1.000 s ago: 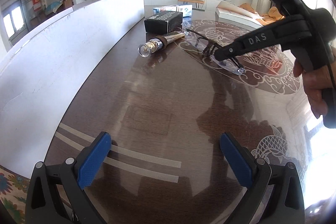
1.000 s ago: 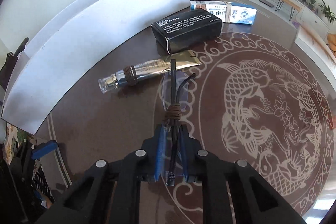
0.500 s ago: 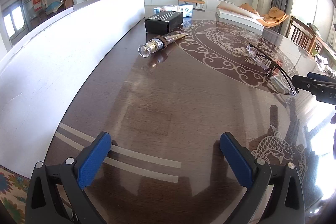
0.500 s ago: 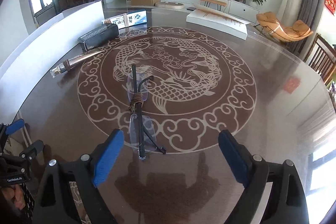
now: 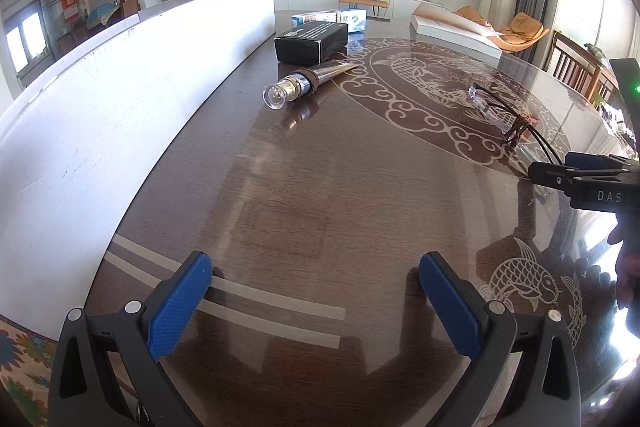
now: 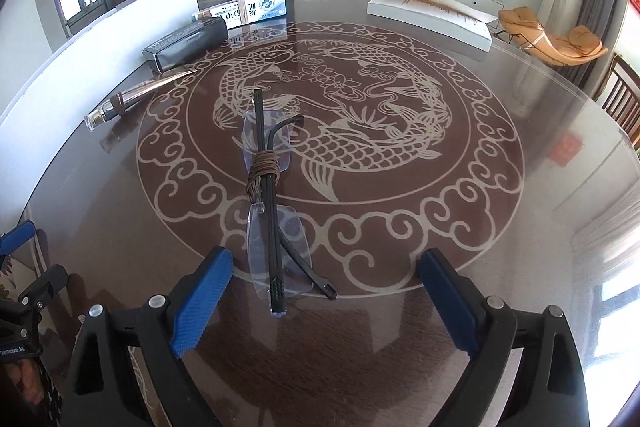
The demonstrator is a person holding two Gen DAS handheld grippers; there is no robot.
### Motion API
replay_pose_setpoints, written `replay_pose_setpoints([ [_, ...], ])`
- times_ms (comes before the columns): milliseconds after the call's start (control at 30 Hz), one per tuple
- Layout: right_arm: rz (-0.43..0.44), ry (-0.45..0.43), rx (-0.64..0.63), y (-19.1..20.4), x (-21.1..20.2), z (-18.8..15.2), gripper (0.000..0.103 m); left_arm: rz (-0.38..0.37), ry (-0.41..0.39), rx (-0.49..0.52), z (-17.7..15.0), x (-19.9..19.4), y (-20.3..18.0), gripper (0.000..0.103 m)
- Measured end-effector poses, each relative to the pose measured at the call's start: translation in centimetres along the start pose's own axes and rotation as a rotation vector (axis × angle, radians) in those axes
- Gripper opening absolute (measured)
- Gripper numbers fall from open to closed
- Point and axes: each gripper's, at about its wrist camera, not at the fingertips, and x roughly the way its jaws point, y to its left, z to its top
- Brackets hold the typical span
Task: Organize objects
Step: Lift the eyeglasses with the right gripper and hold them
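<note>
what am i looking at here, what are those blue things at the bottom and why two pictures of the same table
There is no robot. A person holds a two-finger tool in each hand, and each tool carries a wide-angle camera looking forward along its fingers, so you get two views of one table.

The blue things are finger pads. The left view shows the left hand-held gripper; the right view shows the right hand-held gripper. Both are open and hold nothing.

On the dark table with its fish design lie folded glasses bound with a brown band, just ahead of the right tool. Farther back are a metallic tube, a black box and a white-and-blue box, beside a white board.
</note>
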Motion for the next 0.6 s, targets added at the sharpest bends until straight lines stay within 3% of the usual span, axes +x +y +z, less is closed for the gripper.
replay_pose_setpoints([
  [233,-0.003,0.0,0.005,0.03,0.17,-0.08,0.103,0.0,0.0,0.0,-0.01,-0.02,0.03,0.103],
  [600,-0.004,-0.007,0.01,0.03,0.21,-0.13,0.103,0.001,0.023,0.001,0.2,0.21,-0.16,0.103],
])
